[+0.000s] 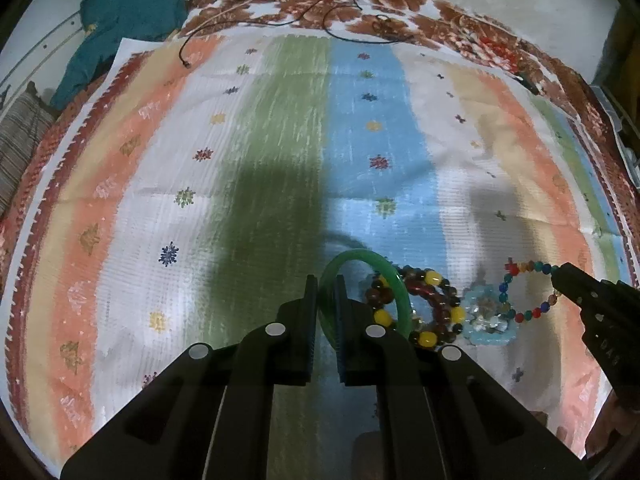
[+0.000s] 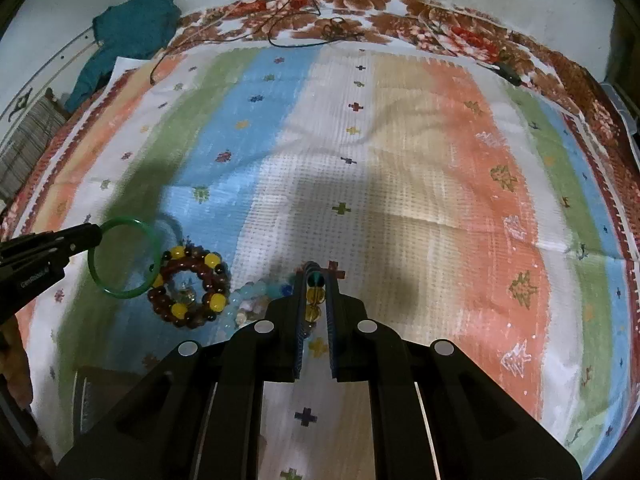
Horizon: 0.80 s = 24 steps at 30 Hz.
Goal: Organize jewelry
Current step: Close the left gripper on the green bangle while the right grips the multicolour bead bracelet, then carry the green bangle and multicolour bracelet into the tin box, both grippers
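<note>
Sorting barely begun: green bangle (image 1: 401, 298) pinched at its rim by the left hand-held gripper (image 1: 323, 292), tilted up off the striped cloth (image 1: 280, 140); multicolour bead bracelet (image 1: 528, 292) nipped by the right hand-held gripper (image 2: 317, 280). Left lying between both: brown-and-yellow bead bracelet (image 2: 188, 290), pale blue flower piece (image 1: 486, 320). Reaching low, nearly level.

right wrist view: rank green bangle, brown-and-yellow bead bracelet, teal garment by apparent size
1. teal garment, largest though farthest from the camera.
2. green bangle and brown-and-yellow bead bracelet: loops look about alike; the bangle is lifted by the left hand-held gripper, so nearness makes ranking unsure.
</note>
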Tool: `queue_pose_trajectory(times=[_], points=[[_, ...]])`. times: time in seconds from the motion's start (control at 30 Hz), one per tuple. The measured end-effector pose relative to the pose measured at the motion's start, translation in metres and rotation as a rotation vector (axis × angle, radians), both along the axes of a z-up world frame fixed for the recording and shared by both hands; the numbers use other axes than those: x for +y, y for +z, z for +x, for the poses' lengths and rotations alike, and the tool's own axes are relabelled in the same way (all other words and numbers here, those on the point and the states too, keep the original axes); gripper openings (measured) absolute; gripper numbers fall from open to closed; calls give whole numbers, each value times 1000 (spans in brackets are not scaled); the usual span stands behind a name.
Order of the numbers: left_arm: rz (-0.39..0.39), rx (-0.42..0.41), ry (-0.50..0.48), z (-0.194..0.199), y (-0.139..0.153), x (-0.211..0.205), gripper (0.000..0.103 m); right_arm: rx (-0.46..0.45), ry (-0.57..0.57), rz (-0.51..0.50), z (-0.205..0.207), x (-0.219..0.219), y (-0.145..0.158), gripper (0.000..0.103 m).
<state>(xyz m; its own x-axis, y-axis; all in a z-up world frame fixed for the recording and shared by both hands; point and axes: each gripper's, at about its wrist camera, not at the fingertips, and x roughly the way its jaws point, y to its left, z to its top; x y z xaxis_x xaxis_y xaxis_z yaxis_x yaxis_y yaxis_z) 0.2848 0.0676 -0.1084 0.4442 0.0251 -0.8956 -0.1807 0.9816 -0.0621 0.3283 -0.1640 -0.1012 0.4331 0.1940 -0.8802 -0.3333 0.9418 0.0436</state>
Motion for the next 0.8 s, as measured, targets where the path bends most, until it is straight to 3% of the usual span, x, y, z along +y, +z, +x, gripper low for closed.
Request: queue_pose_trajectory(times=[0.8], points=[[3,-105,-34,-42,54,-30,8,-90,37,31,-51,-1,48,10]])
